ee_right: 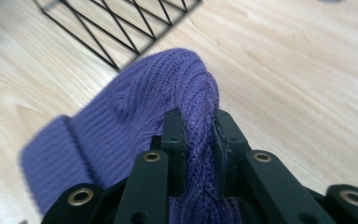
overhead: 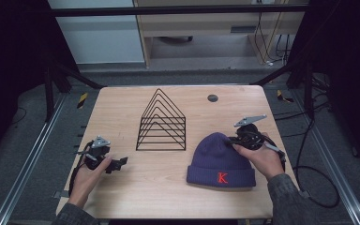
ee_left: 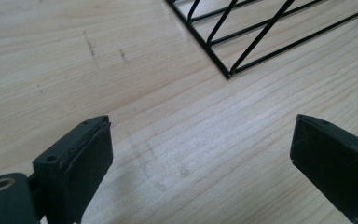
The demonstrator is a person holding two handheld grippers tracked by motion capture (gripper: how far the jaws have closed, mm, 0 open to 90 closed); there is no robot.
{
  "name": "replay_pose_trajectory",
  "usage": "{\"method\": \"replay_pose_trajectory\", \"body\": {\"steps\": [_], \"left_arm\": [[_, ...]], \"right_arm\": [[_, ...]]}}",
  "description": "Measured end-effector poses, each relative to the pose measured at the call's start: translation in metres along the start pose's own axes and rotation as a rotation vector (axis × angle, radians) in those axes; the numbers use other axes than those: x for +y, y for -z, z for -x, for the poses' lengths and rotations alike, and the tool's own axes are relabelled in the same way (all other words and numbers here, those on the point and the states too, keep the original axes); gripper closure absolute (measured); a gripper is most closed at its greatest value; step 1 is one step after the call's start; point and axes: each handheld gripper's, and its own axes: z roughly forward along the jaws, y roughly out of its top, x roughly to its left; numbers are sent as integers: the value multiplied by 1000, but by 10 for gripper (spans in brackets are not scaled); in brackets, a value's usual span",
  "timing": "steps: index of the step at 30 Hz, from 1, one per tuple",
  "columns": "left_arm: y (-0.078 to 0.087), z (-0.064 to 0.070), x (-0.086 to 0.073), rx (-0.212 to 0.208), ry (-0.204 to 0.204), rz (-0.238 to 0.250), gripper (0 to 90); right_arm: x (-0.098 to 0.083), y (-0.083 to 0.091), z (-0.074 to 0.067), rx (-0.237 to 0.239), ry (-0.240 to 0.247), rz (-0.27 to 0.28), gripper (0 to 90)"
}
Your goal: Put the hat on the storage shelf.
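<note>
A purple knitted beanie (overhead: pixel 218 159) with a red letter K on its cuff lies on the wooden table at the front right. My right gripper (overhead: pixel 236 139) is shut on a fold of the beanie (ee_right: pixel 168 107) near its crown, and the knit bunches up between the jaws. My right gripper (ee_right: pixel 199 123) pinches that fold from the beanie's right side. My left gripper (overhead: pixel 121 162) rests open near the table's front left, over bare wood (ee_left: pixel 186 140), with nothing between its fingers. A black wire rack (overhead: pixel 161 122) with triangular frames stands in the middle.
A corner of the wire rack (ee_left: pixel 261 32) lies just beyond my left gripper's jaws. A small dark round disc (overhead: pixel 212 98) sits near the table's far edge. Cables trail off the table's right side. Bare wood lies between the two grippers.
</note>
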Motion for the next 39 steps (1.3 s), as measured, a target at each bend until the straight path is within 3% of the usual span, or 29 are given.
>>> {"method": "replay_pose_trajectory", "body": {"steps": [6, 8, 11, 13, 20, 29, 34, 37, 39], "left_arm": [[21, 12, 13, -15, -7, 92, 65], [28, 15, 20, -25, -19, 117, 65], [38, 18, 34, -50, -4, 165, 68], [44, 20, 44, -49, -21, 176, 69], [58, 27, 83, -76, -77, 181, 68], [66, 42, 124, -130, -102, 193, 66], [70, 50, 138, -161, -114, 201, 62], [70, 54, 145, -156, -136, 194, 57], [71, 56, 149, -166, -130, 203, 57]], "right_arm": [[14, 27, -17, 9, 58, 59, 774], [20, 35, -22, 10, 76, 78, 775], [29, 46, -27, 7, 104, 97, 776], [36, 52, -29, 4, 116, 108, 777], [64, 70, -26, -28, 143, 144, 777], [107, 83, -19, -82, 147, 195, 776], [129, 90, -21, -108, 142, 234, 776], [139, 92, -22, -116, 139, 247, 776], [146, 93, -24, -121, 136, 254, 776]]}}
